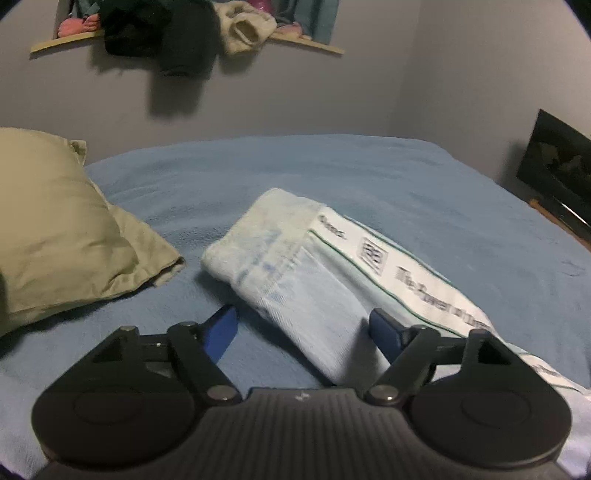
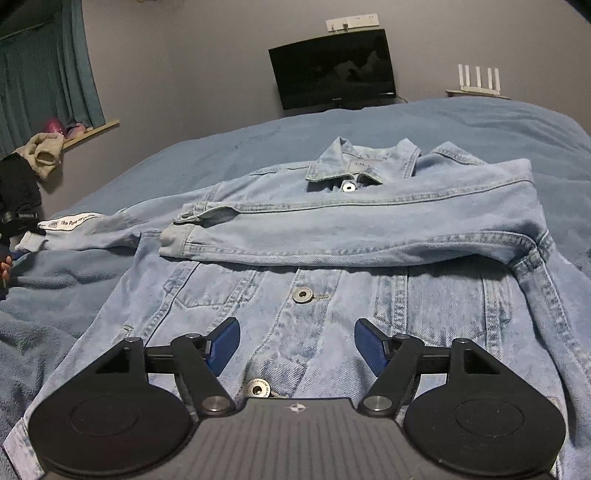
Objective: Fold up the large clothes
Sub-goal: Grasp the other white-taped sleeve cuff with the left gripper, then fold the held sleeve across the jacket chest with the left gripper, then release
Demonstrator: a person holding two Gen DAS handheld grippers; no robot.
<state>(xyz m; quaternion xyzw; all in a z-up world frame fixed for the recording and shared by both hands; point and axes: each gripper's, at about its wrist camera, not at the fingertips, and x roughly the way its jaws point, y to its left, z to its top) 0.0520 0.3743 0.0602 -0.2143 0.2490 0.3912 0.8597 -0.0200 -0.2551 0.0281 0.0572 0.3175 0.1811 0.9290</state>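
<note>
A light blue denim jacket point(image 2: 332, 288) lies front up on the blue blanket point(image 2: 480, 122), collar at the far side. One sleeve point(image 2: 351, 229) is folded across its chest. The other sleeve point(image 1: 295, 266), with a white printed strip, stretches out to the left. My left gripper point(image 1: 304, 332) is open and hangs low over this sleeve near the cuff. The sleeve runs between its blue fingertips point(image 1: 221, 332) and the left one stands clear of the cloth. My right gripper point(image 2: 297, 347) is open above the jacket's buttoned front, holding nothing.
A beige pillow point(image 1: 55, 229) lies left of the sleeve. Dark and beige clothes point(image 1: 166, 33) hang off a window sill on the grey wall. A black screen point(image 2: 332, 68) and a white router point(image 2: 478, 79) stand beyond the bed. A hand point(image 2: 4, 267) shows at the left edge.
</note>
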